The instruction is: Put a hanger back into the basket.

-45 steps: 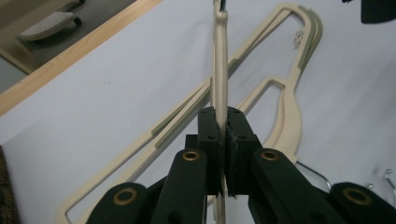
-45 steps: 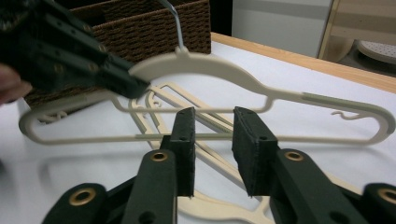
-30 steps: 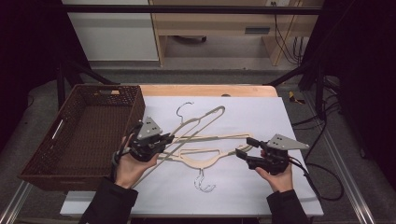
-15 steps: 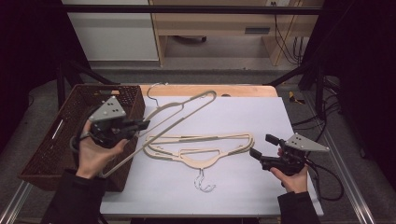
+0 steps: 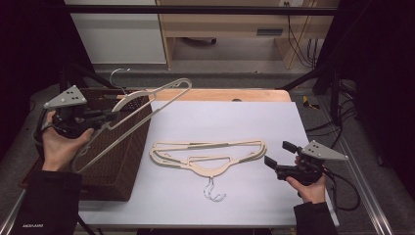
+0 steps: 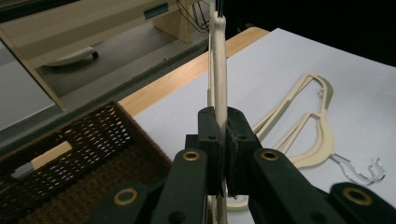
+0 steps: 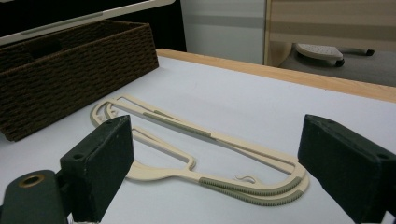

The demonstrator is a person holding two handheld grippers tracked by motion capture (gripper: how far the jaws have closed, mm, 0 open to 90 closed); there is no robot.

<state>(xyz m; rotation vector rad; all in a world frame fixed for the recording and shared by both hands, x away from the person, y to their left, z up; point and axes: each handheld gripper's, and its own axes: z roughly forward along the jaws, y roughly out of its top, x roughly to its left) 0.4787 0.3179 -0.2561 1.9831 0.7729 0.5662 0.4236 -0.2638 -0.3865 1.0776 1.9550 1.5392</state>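
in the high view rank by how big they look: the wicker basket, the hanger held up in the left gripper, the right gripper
1. wicker basket
2. held hanger, though raised nearer the camera, so unsure
3. right gripper

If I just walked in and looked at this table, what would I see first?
First you'd spot the cream hanger held up in the air over the brown wicker basket at the left, pinched in the left hand-held gripper. Next, two more hangers lie stacked flat in the middle of the white table. At the right, the right hand-held gripper has just been opening its jaws, with nothing between them.
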